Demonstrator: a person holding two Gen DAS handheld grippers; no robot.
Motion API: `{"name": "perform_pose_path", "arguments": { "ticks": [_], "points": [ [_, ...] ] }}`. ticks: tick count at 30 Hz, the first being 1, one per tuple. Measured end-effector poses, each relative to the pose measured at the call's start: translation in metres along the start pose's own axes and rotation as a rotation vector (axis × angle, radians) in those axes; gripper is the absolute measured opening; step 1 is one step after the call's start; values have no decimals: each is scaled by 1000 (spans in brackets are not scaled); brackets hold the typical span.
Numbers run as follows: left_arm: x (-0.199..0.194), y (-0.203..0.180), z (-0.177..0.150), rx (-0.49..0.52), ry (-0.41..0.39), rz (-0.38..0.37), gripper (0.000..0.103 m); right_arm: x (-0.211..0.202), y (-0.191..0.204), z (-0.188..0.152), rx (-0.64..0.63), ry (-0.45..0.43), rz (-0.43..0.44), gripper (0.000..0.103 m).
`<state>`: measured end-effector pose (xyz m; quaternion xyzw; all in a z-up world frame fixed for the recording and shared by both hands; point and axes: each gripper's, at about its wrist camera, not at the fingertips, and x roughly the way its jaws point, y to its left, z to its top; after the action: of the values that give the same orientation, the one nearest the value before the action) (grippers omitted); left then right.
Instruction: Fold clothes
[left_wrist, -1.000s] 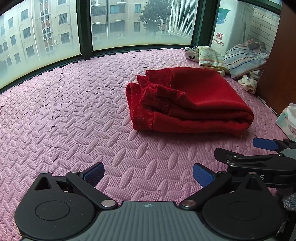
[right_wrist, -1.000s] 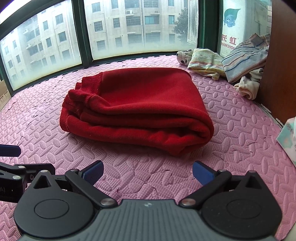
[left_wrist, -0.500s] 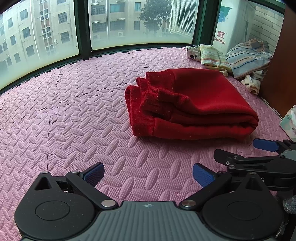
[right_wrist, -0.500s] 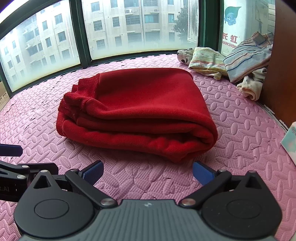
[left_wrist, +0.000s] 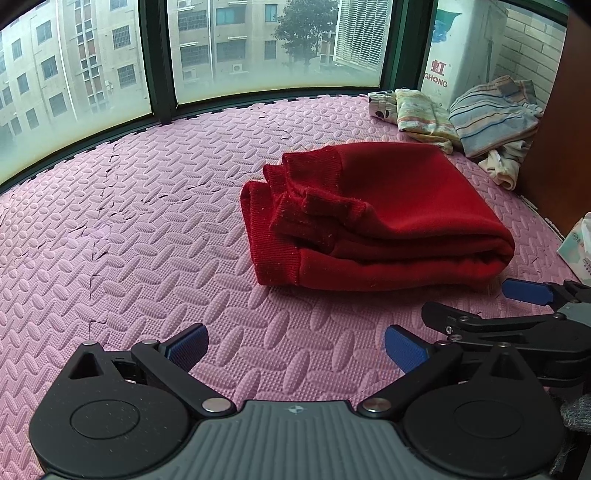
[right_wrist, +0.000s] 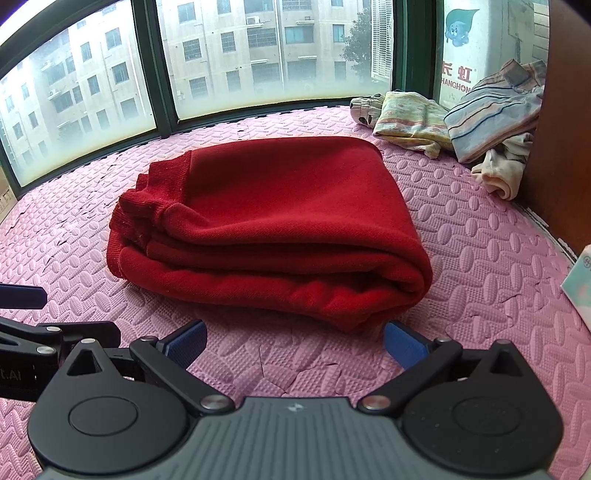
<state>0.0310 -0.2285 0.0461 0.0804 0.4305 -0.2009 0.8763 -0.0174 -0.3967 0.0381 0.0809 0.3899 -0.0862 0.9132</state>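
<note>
Folding of the red sweater (right_wrist: 273, 221) appears finished: it is laid as a compact, layered bundle on the pink foam floor mat (left_wrist: 147, 236), ribbed cuffs stacked at its left end. Nothing is held by the left gripper (left_wrist: 295, 341) or the right gripper (right_wrist: 293, 338); both sets of jaws are spread wide, just short of the bundle. Unfolded clothes (right_wrist: 443, 122) are still heaped at the far right, judged to be what is left.

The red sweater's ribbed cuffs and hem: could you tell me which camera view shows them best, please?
The left wrist view: the red sweater turns its stacked ribbed edges toward that camera. The right wrist view shows mostly the smooth top and rounded fold, with the ribbing bunched at the far left.
</note>
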Motion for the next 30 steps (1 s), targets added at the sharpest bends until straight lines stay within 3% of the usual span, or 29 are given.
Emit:
{"name": "perform_pose_path", "arguments": {
  "ticks": [30],
  "points": [
    [0, -4, 2, -35, 27, -4, 103, 3, -6, 2, -16, 33, -5, 103]
  ]
}}
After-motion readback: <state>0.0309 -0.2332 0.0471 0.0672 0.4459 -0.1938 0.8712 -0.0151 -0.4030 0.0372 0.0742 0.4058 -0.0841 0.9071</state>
